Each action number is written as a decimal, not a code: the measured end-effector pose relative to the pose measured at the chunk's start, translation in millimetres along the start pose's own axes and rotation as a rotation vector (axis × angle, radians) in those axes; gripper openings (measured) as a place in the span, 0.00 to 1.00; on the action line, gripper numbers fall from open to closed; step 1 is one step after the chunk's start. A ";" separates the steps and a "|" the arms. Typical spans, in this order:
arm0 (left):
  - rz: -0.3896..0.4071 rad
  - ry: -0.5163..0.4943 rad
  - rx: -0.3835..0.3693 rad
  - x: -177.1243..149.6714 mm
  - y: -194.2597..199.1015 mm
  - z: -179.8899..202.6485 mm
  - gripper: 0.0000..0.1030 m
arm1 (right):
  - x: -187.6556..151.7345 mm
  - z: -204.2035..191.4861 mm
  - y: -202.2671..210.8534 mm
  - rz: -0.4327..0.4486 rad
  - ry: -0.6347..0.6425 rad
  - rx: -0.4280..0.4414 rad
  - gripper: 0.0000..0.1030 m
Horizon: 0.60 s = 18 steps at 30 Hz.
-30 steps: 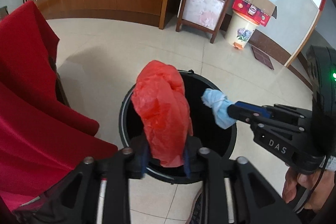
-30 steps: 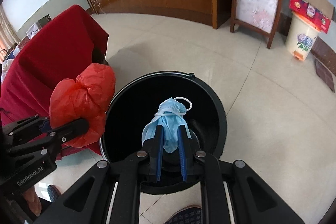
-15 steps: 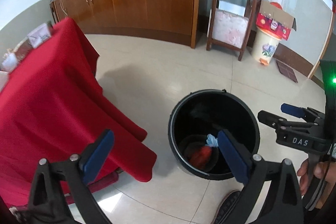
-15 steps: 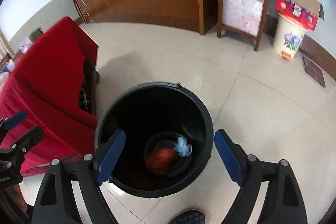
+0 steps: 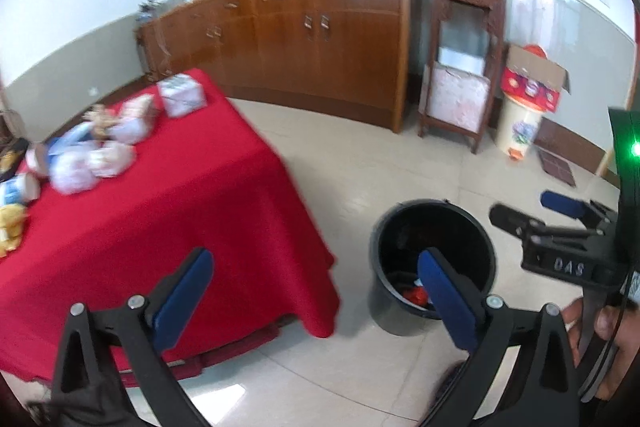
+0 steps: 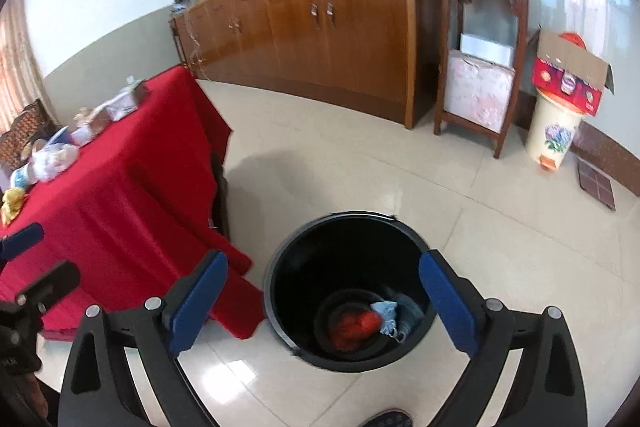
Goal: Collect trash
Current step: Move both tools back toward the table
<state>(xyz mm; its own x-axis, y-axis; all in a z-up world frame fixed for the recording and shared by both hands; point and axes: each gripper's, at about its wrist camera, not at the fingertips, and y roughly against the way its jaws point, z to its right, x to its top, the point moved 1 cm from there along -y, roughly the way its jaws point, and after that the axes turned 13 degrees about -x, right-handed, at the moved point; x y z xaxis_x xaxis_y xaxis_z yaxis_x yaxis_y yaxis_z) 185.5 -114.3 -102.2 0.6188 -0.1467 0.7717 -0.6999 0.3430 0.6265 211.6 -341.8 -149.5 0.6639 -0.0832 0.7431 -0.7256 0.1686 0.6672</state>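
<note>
Across the pale tiled floor [image 6: 500, 227], a table draped in a red cloth [image 5: 168, 211] is standing to the left, and just beside its hanging corner a round black plastic bin [image 6: 280, 291] is sitting with its mouth open.

Judging by what is lying where, the task is partly done: a crumpled red plastic bag [image 6: 354, 327] and a light blue face mask [image 6: 385, 311] are resting side by side at the bottom of the bin. More is waiting, though. A blurred heap of white, pink and blue packets and wrappers [image 5: 92, 151] is lying on the far part of the cloth, well apart from the bin, so I judge that several more trips are left.

Both tools are hanging empty. The left gripper [image 5: 316, 291] is standing wide with nothing between its blue pads; its jaws have just been opening. The right gripper [image 6: 324, 299] is equally wide and empty over the bin, and its jaws have likewise just been opening.

White letters reading "DAS" [image 5: 568, 267] are showing on the right gripper's black body in the left wrist view. Printing on the red carton [image 6: 568, 83] by the far wall is too small to read.
</note>
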 end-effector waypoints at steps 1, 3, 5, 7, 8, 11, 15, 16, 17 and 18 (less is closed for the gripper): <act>0.025 0.008 0.029 -0.8 9.6 -8.1 1.00 | -2.5 -6.5 2.7 0.002 0.007 0.011 0.95; 0.060 0.028 0.069 -2.7 24.6 -23.2 1.00 | -7.7 -23.0 7.3 0.001 0.031 0.024 0.95; 0.092 0.066 0.099 -5.0 39.9 -43.2 1.00 | -10.4 -40.9 12.0 -0.002 0.055 0.044 0.95; 0.126 0.096 0.140 -8.7 54.3 -59.1 1.00 | -10.4 -59.3 19.1 0.000 0.072 0.060 0.95; 0.138 0.106 0.158 -10.1 60.1 -66.1 1.00 | -9.0 -67.3 23.2 0.003 0.074 0.074 0.95; 0.176 0.150 0.226 -17.4 79.4 -87.5 1.00 | -1.9 -94.9 39.1 0.034 0.082 0.113 0.95; 0.234 0.209 0.297 -29.7 104.2 -122.9 1.00 | 7.9 -139.6 60.6 0.069 0.115 0.168 0.95; 0.248 0.227 0.311 -33.1 110.5 -133.3 1.00 | 9.5 -147.9 62.9 0.071 0.124 0.177 0.95; 0.253 0.241 0.318 -35.4 114.4 -140.3 1.00 | 11.7 -161.2 66.4 0.077 0.138 0.193 0.95; 0.252 0.258 0.327 -37.6 117.8 -148.2 1.00 | 13.3 -171.6 69.8 0.084 0.150 0.210 0.95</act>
<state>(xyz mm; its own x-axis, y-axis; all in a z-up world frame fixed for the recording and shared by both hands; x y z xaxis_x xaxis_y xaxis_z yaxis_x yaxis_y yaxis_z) 132.6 69.1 -73.6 0.4549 0.1523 0.8775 -0.8892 0.0225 0.4570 200.9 -162.6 -101.9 0.6080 0.0718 0.7907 -0.7903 -0.0402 0.6114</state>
